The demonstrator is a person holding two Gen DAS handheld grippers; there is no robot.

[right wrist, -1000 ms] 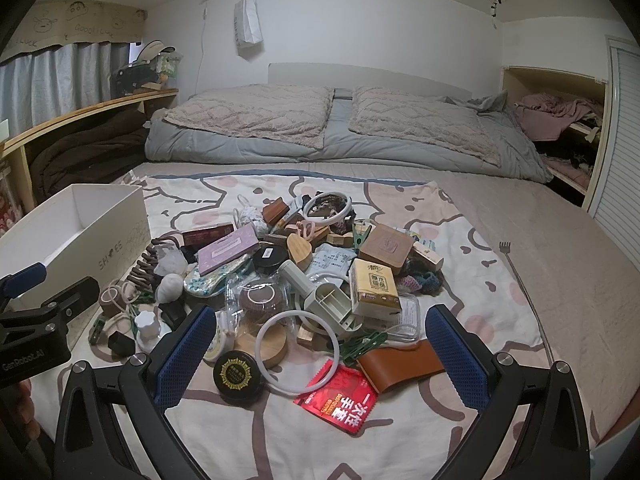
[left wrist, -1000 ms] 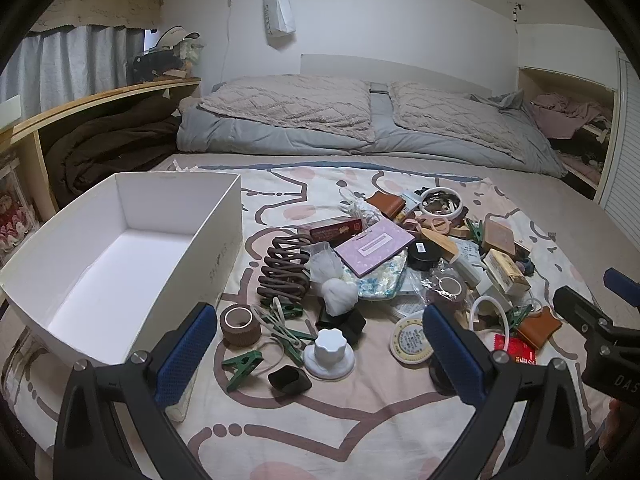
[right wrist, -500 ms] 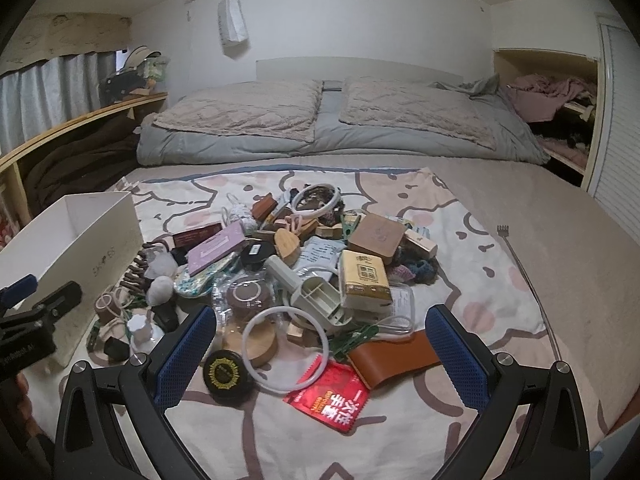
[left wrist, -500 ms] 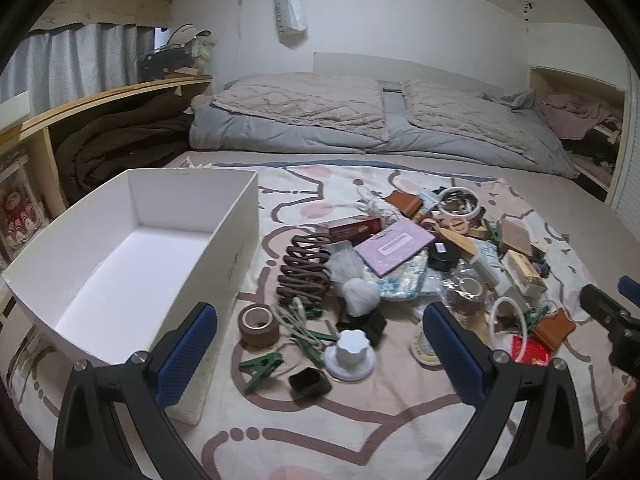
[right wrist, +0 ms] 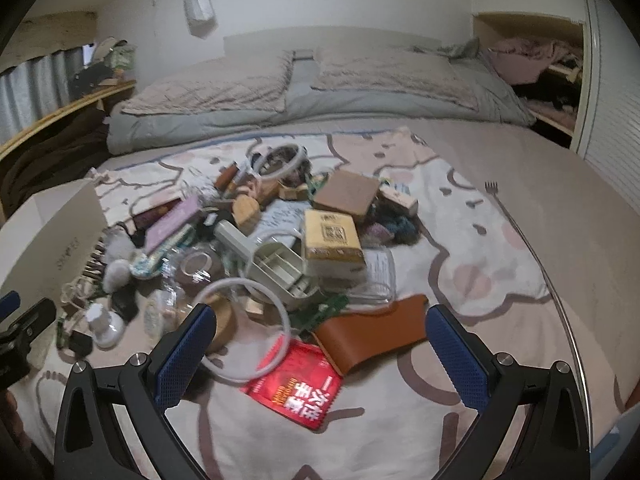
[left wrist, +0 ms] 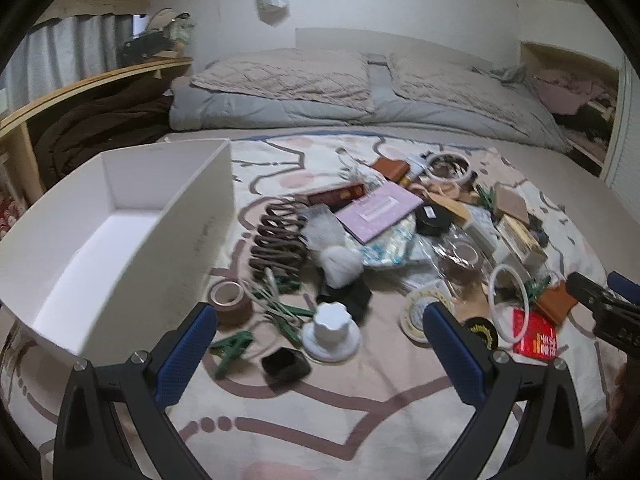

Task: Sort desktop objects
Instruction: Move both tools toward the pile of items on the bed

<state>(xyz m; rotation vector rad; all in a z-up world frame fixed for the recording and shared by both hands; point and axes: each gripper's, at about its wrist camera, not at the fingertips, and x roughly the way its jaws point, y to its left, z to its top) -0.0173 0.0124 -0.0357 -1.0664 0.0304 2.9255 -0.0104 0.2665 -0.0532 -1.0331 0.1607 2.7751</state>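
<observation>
A heap of small objects lies on a patterned blanket [left wrist: 360, 408] spread over a bed. An empty white box [left wrist: 120, 240] stands at the heap's left. My left gripper [left wrist: 320, 350] is open, hanging above a white knob [left wrist: 331, 330], a black cap [left wrist: 285, 365] and green clothespins [left wrist: 232, 350]. A brown tape roll [left wrist: 228, 300] and a brown hair claw [left wrist: 276, 246] lie beside the box. My right gripper [right wrist: 316, 354] is open over a red packet [right wrist: 296, 388], a white ring [right wrist: 248, 328] and a brown leather pouch [right wrist: 372, 334]. Nothing is held.
Pillows and a grey duvet [left wrist: 360, 92] lie at the head of the bed. A wooden shelf [left wrist: 92, 80] runs along the left wall. A slim metal back scratcher [right wrist: 532, 248] lies on the right of the blanket. A slatted door [right wrist: 612, 120] is at the right.
Both grippers have moved forward and lower toward the heap. The left view has swung right, the right view has tilted. Both stay open and the objects have not moved.
</observation>
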